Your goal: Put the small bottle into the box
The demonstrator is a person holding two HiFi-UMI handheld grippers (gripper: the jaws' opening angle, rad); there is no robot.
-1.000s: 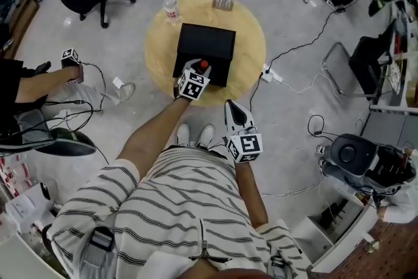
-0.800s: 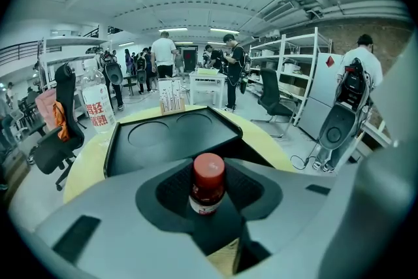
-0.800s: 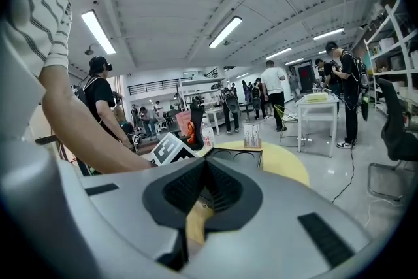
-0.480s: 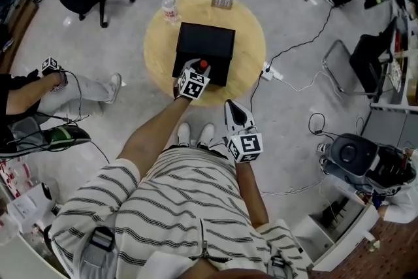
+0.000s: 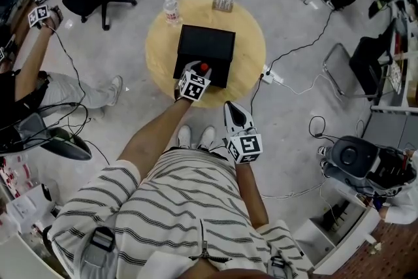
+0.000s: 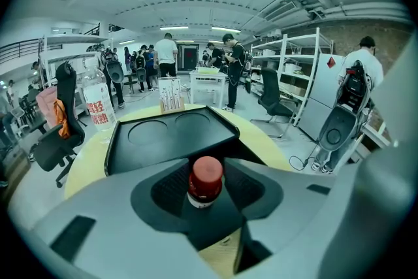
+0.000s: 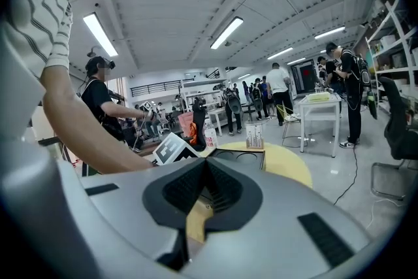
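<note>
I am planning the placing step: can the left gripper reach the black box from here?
Probably yes. The left gripper, shut on the small bottle, is at the black box near edge. Nothing stands between them, and the box's round recesses look empty.

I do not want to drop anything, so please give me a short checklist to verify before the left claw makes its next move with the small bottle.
1. Grip: left claw is shut on the small bottle, red cap up: ok.
2. Box: two round recesses face up, both empty: ok.
3. Bottle above a recess: not ok; the recesses lie ahead of it.
4. Water bottle stands beyond the box, out of the path: ok.
5. Right claw is shut, empty, back from the box: ok.
</note>
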